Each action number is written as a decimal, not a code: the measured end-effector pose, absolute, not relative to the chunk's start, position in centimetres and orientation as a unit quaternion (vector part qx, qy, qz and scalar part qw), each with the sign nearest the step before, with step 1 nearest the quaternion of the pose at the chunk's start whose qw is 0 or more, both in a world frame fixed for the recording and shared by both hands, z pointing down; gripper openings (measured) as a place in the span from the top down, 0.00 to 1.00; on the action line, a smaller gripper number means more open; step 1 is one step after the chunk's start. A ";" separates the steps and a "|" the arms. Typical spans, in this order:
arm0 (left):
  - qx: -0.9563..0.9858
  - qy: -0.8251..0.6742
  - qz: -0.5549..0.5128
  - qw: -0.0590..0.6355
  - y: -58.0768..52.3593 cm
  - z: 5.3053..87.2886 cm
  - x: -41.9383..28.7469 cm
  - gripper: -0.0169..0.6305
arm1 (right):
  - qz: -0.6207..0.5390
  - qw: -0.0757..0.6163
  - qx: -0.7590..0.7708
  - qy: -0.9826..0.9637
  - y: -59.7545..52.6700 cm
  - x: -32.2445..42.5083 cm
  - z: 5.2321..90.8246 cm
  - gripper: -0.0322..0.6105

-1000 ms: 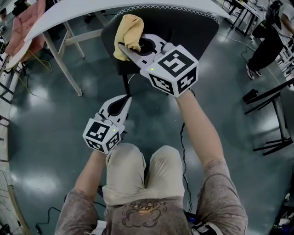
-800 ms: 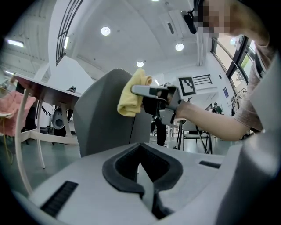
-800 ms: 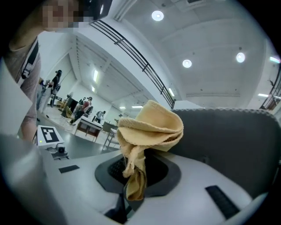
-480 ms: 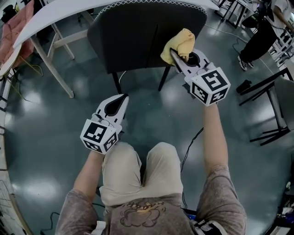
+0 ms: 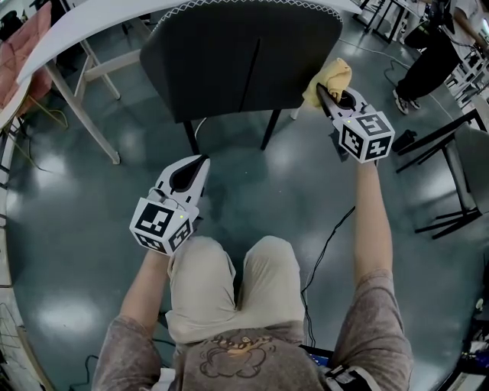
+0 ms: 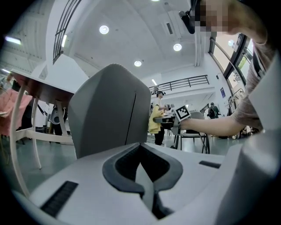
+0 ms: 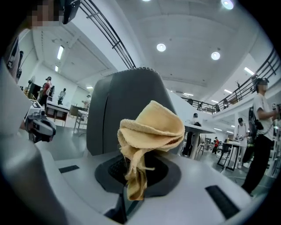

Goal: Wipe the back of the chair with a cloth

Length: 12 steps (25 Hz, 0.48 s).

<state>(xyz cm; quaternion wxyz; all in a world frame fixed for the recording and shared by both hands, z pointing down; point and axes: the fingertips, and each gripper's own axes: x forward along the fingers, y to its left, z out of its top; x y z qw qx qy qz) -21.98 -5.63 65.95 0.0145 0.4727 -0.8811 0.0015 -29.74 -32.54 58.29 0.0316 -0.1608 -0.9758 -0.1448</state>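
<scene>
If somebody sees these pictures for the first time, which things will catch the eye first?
First the yellow cloth, bunched and pinched in the tongs of the right gripper at the right edge of the dark chair back. That chair back fills the top of the head view. The left gripper hangs lower, near the person's knees, its tongs shut on nothing.

A glossy dark teal floor [image 5: 69, 191] reflects round ceiling lights [image 6: 104, 29]. A white table [image 5: 99, 19] stands ahead, a black-framed stand [image 5: 456, 183] at right, a railed balcony [image 6: 184, 82] beyond.
</scene>
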 end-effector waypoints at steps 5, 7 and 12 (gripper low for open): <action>0.472 -0.882 -0.001 0.016 -5.6 66.0 -22.2 0.96 | -0.156 0.045 -0.170 -0.972 -31.9 -31.4 58.6 0.85; 0.472 -0.881 -0.001 0.016 -5.6 66.0 -22.2 0.96 | -0.160 0.048 -0.173 -0.971 -31.5 -31.7 58.4 0.85; 0.472 -0.881 -0.004 0.017 -5.7 66.2 -22.2 0.96 | -0.170 0.046 -0.201 -0.964 -29.2 -31.5 58.2 0.85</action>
